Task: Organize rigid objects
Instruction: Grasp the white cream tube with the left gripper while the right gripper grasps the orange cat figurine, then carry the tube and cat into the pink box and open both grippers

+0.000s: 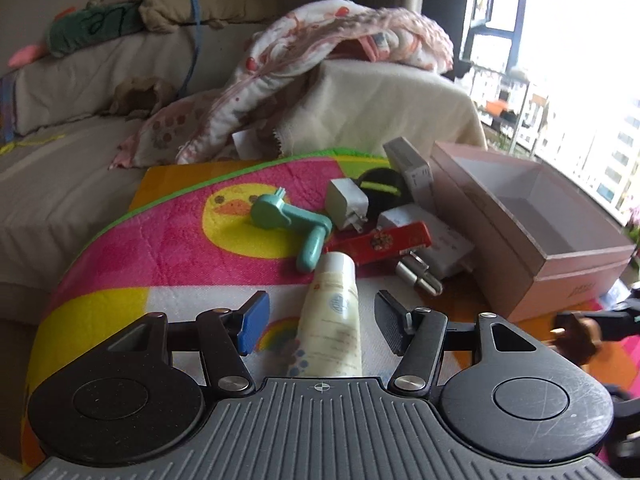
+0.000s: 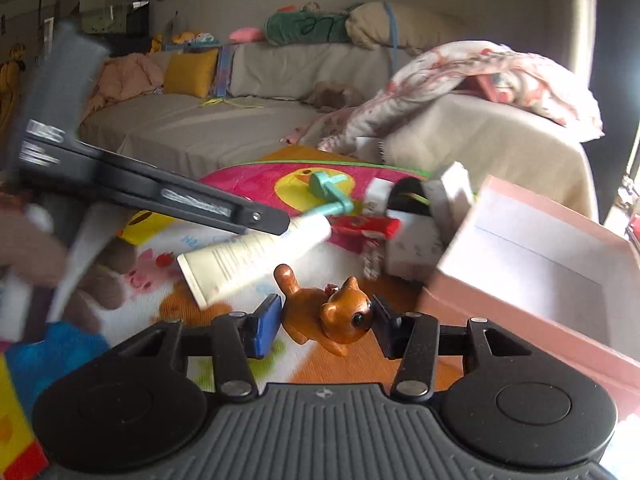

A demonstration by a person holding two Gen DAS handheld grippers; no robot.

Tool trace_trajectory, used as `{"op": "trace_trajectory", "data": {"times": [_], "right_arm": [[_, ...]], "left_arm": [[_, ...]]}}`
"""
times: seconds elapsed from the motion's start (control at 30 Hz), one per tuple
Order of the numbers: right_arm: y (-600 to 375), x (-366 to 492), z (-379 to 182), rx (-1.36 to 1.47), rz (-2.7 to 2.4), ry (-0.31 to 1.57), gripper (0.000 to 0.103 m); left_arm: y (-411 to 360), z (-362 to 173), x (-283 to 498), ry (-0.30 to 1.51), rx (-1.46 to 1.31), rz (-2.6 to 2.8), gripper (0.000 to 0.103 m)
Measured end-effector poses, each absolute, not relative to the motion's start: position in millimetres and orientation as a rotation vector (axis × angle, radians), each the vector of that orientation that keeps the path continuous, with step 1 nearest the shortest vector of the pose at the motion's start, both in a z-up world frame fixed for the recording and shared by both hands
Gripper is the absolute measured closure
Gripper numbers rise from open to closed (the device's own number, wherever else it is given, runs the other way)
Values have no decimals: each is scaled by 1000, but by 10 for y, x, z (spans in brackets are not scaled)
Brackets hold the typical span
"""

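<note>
Left wrist view is showing the left gripper (image 1: 318,322) standing spread astride the cream tube (image 1: 332,320), unpinched; its long axis is running straight ahead between the pads toward the pink box (image 1: 560,264) at right.

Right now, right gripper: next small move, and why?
Probably carry the brown cat figurine right, over the open pink box, then release. The right gripper has it between its pads, and the box beside it looks empty.
</note>
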State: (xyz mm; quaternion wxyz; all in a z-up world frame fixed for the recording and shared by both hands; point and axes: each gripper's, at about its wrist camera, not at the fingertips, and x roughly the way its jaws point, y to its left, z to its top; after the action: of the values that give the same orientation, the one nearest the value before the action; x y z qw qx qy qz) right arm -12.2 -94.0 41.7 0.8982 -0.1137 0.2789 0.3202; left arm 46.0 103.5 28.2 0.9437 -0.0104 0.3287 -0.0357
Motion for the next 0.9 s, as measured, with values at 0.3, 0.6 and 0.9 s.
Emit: {"op": "trace_trajectory", "data": {"times": [0.3, 0.6, 0.9], "right_arm": [[-1874, -552, 253, -245, 492, 640, 55], [-2504, -813, 447, -168, 383, 590, 55], [-2607, -557, 1277, -140, 346, 324, 55]], "left_arm": [[691, 146, 369, 685, 186, -141, 73], [149, 443, -601, 688, 195, -381, 73], [-375, 1868, -136, 357, 150, -509, 73]]}}
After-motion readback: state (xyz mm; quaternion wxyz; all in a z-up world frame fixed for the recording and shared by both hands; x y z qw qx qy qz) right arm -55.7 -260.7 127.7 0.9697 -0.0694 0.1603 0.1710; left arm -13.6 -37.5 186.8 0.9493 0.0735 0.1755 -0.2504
